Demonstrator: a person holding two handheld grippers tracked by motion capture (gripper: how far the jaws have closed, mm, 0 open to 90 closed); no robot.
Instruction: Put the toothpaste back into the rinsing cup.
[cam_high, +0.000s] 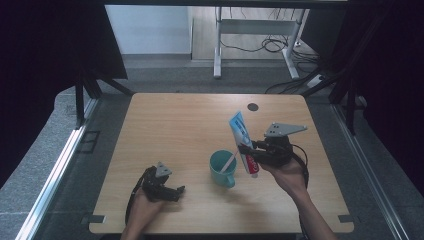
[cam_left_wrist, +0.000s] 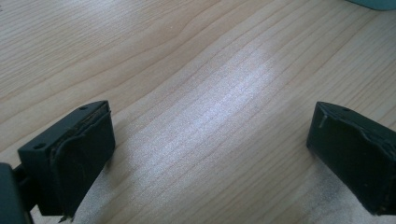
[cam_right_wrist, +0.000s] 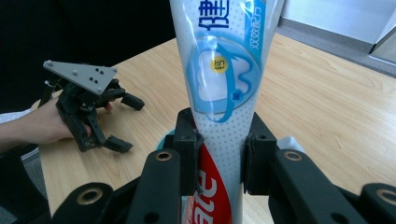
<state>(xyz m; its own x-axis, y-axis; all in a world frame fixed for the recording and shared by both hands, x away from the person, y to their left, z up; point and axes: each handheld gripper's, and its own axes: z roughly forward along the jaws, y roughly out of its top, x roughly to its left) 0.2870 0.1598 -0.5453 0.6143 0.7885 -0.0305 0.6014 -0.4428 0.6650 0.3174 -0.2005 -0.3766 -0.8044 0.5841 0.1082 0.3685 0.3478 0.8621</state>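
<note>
The right gripper is clamped on a toothpaste tube, its two black jaws pressing the tube's sides just above the red band, as the right gripper view shows. In the high view the tube stands nearly upright, tilted a little, with its flat crimped end at the top and its capped end at the bottom, lifted above the wooden table. It hangs just beside the teal mug, on the mug's right. A white toothbrush leans inside the mug, its handle sticking out over the rim toward the tube.

The left gripper rests low on the table, near the front edge and to the left of the mug, well apart from it. Its jaws stand wide open with only bare wood between them. In the right gripper view the person's left hand holds it with the grey three-cornered plate on top.
</note>
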